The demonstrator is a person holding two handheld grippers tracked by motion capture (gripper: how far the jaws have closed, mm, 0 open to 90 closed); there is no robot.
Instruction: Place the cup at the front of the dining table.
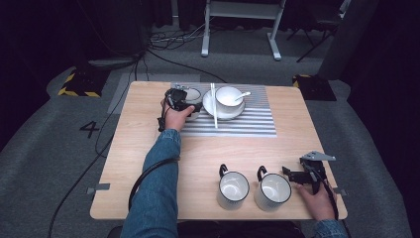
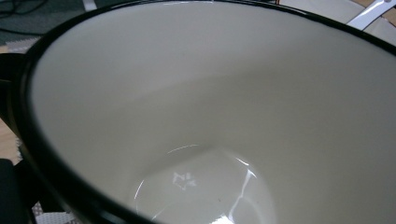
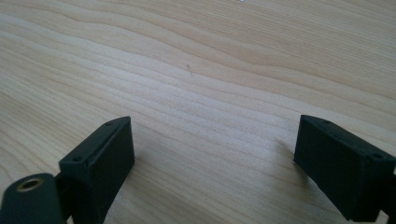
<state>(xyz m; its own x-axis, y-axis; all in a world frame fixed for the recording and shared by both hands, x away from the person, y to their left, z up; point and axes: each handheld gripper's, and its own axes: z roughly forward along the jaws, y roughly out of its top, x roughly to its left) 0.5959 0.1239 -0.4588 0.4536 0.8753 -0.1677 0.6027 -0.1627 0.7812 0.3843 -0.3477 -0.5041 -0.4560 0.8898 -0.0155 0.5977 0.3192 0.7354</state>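
A white mug with a black rim [image 1: 192,97] stands on the striped mat [image 1: 247,124] at the back, left of the plate. My left gripper [image 1: 177,101] is right against it, and the mug's white inside [image 2: 210,116] sits between the jaws, pressed close to the camera. A dark jaw edge shows outside the rim at the lower left, so the gripper looks shut on the mug. My right gripper [image 1: 298,176] [image 3: 215,154] rests open on the bare wood at the front right, nothing between its fingers [image 3: 100,161]. It lies just right of two more white mugs [image 1: 233,189] [image 1: 273,191].
A white bowl with a spoon [image 1: 229,97] sits on a plate [image 1: 210,105] on the mat, with chopsticks [image 1: 214,111] lying across the plate's left side. The wooden table [image 1: 198,158] is bare between the mat and the front mugs. Cables trail off its left edge.
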